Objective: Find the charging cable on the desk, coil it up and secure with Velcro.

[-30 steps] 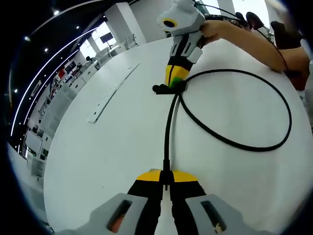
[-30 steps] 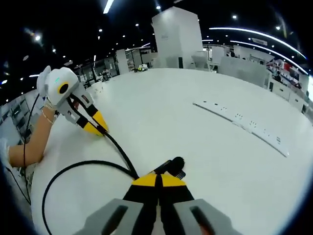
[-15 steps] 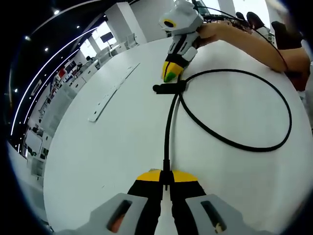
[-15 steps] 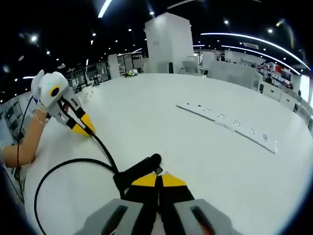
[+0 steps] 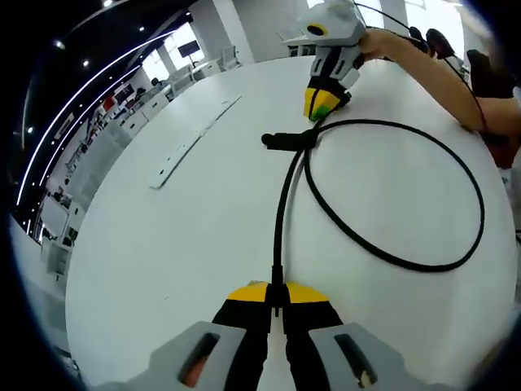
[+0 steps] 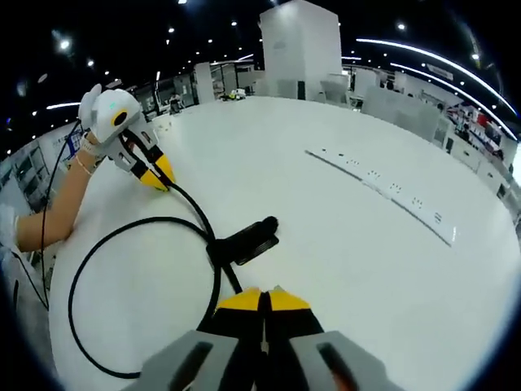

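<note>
In the left gripper view, the left gripper [image 5: 277,295] is seen nearest, its yellow-tipped jaws pressed together on the black charging cable [image 5: 281,212], which is pinched between the tips. From there the cable is laid straight out across the white desk [image 5: 163,261], then bent into one wide loop to the right. Where the loop crosses the straight run, a black Velcro strap [image 5: 286,140] is seen lying across it. Just beyond the strap, the right gripper [image 5: 319,110] is held by a hand, tips down beside the cable; its jaws appear closed with nothing between them. Farther left, a long white power strip [image 5: 192,142] is seen lying on the desk.

In the right gripper view, the right gripper [image 6: 262,295] is shown pressed shut and empty, just short of the cable [image 6: 213,281], with the strap [image 6: 248,239] beyond it.
</note>
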`<state>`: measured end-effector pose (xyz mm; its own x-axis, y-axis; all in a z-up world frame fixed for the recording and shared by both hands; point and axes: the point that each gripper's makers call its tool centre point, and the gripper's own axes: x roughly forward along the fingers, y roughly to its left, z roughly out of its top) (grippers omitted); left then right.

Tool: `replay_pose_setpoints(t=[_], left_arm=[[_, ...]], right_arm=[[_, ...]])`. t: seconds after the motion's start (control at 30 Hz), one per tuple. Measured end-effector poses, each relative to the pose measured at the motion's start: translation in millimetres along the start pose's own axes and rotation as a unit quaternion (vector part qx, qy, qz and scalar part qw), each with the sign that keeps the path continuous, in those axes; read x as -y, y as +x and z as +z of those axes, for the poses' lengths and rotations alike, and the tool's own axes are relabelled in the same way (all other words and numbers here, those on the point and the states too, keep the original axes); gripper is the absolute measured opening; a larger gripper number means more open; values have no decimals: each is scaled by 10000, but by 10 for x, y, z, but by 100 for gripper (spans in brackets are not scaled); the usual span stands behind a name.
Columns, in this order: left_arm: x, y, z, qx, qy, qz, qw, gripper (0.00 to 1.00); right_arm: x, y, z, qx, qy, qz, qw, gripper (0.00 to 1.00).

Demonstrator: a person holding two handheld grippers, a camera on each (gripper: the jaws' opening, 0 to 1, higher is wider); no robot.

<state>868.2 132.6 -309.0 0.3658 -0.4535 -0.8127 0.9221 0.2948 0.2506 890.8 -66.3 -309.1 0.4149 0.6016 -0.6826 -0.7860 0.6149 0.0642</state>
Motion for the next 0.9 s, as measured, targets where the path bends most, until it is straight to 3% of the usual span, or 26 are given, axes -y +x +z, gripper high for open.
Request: replay_pose_setpoints(t=[0.1, 0.13, 0.17, 0.23, 0.3, 0.33, 0.37, 0.5, 0.63, 0.9], left_arm=[[-15, -1, 1, -4, 62, 1, 10000, 6], [-17, -1, 1, 14, 64, -4, 10000, 6], [-16, -2, 1, 24, 72, -4, 10000, 6], [-14, -2, 3, 44, 80, -3, 10000, 6], [-13, -4, 1, 35, 82, 2, 10000, 6], [-11, -4, 1, 36, 79, 0, 10000, 6], [-9, -5, 1, 37, 72, -2, 10000, 6], [-1, -8, -1, 32, 83, 6, 10000, 6], [1, -11, -4, 55, 91, 19, 9999, 6], [12, -23, -8, 118, 426, 86, 9990, 7]], right_arm=[[-133, 139, 447, 1013, 99, 417, 9939, 3], [-210, 175, 510, 1098, 178, 606, 9919, 3], [-276, 198, 486, 1037, 156, 696, 9921, 2], [-309, 325, 315, 419, -121, 639, 9970, 2], [-289, 394, 365, 609, -12, 537, 9967, 2], [-285, 416, 356, 533, 292, 580, 9965, 2], [-266, 383, 326, 545, 88, 590, 9967, 2], [-241, 405, 330, 693, 146, 593, 9957, 2], [-279, 401, 325, 498, -199, 345, 9980, 2], [-345, 365, 272, 504, -143, 284, 9982, 3]])
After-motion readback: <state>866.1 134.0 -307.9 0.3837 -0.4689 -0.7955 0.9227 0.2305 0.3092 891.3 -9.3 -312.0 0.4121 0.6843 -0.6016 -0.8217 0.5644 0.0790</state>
